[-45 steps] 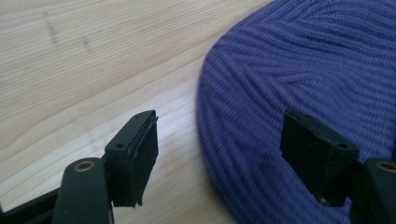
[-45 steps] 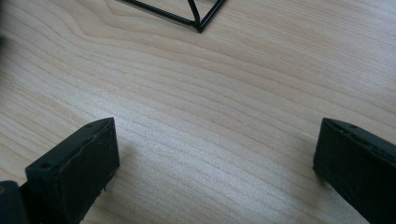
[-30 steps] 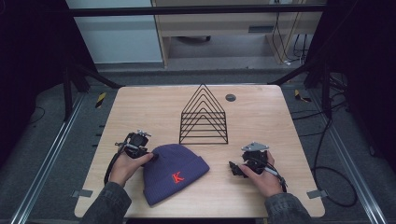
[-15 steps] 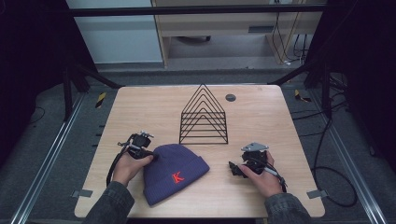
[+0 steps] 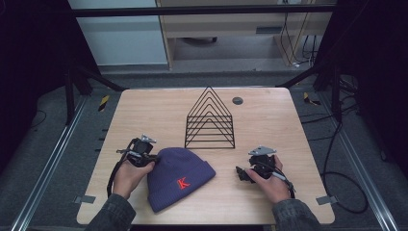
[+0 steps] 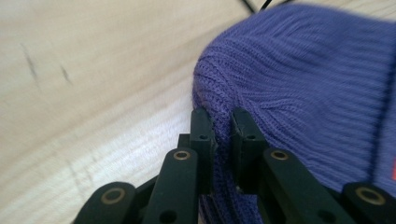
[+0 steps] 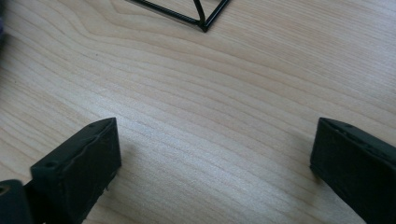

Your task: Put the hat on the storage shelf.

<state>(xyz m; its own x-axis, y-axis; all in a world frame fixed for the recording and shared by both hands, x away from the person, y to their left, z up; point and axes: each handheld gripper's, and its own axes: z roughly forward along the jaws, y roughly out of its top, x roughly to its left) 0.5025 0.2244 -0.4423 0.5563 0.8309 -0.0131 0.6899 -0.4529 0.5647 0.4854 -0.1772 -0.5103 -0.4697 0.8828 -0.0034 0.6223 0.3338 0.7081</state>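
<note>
Purple knit beanie (image 5: pixel 177 178) with a red letter K lies flat on the near half of the wooden surface (image 5: pixel 269 120), just in front of the black wire rack (image 5: pixel 210 119) of nested triangles. The left claw (image 5: pixel 144 155), held in the person's left hand (image 5: pixel 129 175), meets the beanie's left edge; in the left gripper view its jaws are pressed together on a fold of the ribbed knit (image 6: pixel 299 74), pinching it. The right claw (image 5: pixel 246 174), held in the right hand (image 5: pixel 272 183), rests on the surface to the right of the beanie, apart from it; in the right gripper view its jaws stand wide apart over bare wood, with a corner of the rack ahead. A small dark disc (image 5: pixel 237 100) sits near the far edge.
</note>
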